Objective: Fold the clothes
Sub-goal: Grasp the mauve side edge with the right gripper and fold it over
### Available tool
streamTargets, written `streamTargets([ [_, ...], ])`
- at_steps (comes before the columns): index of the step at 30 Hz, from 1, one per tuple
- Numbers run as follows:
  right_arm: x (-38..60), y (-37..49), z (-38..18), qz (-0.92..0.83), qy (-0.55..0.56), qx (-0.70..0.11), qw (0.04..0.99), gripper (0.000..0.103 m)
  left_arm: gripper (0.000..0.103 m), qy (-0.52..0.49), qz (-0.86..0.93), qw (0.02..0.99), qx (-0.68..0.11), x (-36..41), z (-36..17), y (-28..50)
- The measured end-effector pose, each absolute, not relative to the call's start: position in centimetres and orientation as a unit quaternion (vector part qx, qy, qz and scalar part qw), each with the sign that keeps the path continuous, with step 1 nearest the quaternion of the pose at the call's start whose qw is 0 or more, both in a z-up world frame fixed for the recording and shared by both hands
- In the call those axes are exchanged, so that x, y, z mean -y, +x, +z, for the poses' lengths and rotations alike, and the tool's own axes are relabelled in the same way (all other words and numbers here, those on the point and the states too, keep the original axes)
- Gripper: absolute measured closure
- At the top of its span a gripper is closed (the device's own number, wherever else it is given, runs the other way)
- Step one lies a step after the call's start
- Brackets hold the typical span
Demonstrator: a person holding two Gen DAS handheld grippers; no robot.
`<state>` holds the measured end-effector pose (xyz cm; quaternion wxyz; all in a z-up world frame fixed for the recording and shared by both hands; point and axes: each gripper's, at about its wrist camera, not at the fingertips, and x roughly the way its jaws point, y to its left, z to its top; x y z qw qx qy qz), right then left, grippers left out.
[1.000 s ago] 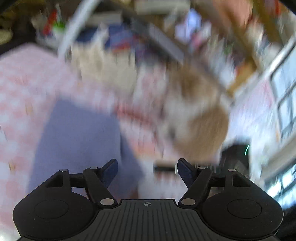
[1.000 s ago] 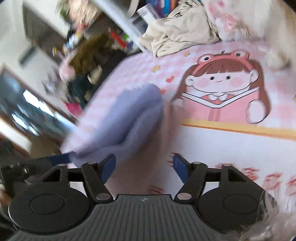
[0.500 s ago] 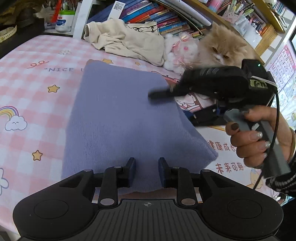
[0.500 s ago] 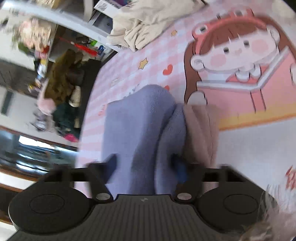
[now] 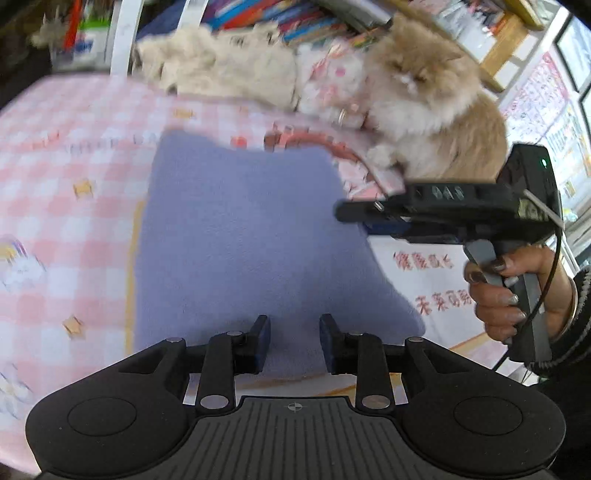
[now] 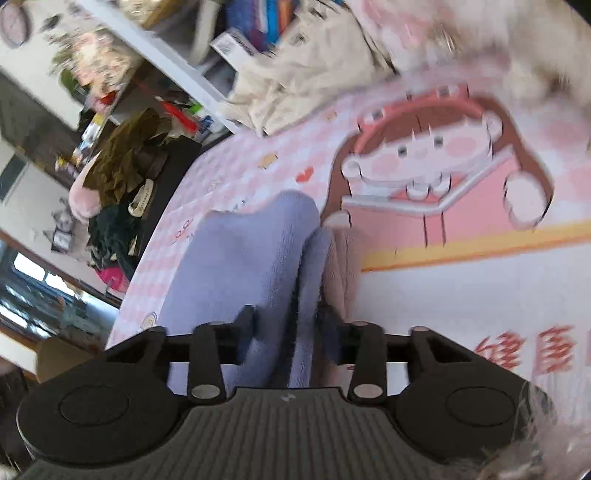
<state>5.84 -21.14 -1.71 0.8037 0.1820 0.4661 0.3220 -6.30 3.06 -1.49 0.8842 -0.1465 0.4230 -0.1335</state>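
left gripper [image 5: 294,341]: narrow gap between the 2 blue-padded fingers; near edge of the purple cloth [image 5: 251,236] is seen in and under the gap, but contact with the pads cannot be told.
right gripper [image 6: 286,325]: fingers are closed in on bunched folds of the purple cloth; cloth fills the gap and is pinched between them. In the left wrist view the right gripper [image 5: 354,216] is seen side-on at the cloth's right edge, held by the right hand [image 5: 517,291].
purple cloth: laid flat as a folded rectangle on the pink checked sheet [image 5: 66,206]; right edge is lifted into the right gripper. From the right wrist view 2 purple layers [image 6: 258,266] are visible, with a beige-pink layer [image 6: 341,269] just beside them on the right.
cartoon print [image 6: 428,162]: girl figure on the sheet, just beyond the cloth's right side.
cat [image 5: 432,107]: fluffy, tan and white, sat at the far right corner of the cloth, near but apart from it.
cream garment [image 5: 218,70]: crumpled at the far edge of the sheet, below the bookshelf [image 5: 295,18].
blur: both views are motion-smeared at the edges.
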Motion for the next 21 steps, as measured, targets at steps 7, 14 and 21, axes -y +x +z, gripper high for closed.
streamTargets([
  [7, 21.0, 4.2, 0.1, 0.408, 0.175, -0.513, 0.735, 0.031, 0.072, -0.153, -0.113, 0.896, -0.401, -5.4, -0.6, -5.4],
  [14, 19.5, 3.6, -1.1, 0.393, 0.149, -0.533, 0.734, 0.09, 0.072, -0.087, -0.128, 0.89, -0.43, -2.9, -2.5, -4.3],
  [21, 21.4, 3.8, -4.2, 0.338, 0.166, -0.555, 0.741, 0.091, 0.071, -0.169, -0.128, 0.88, -0.426, -4.1, -3.7, -4.6],
])
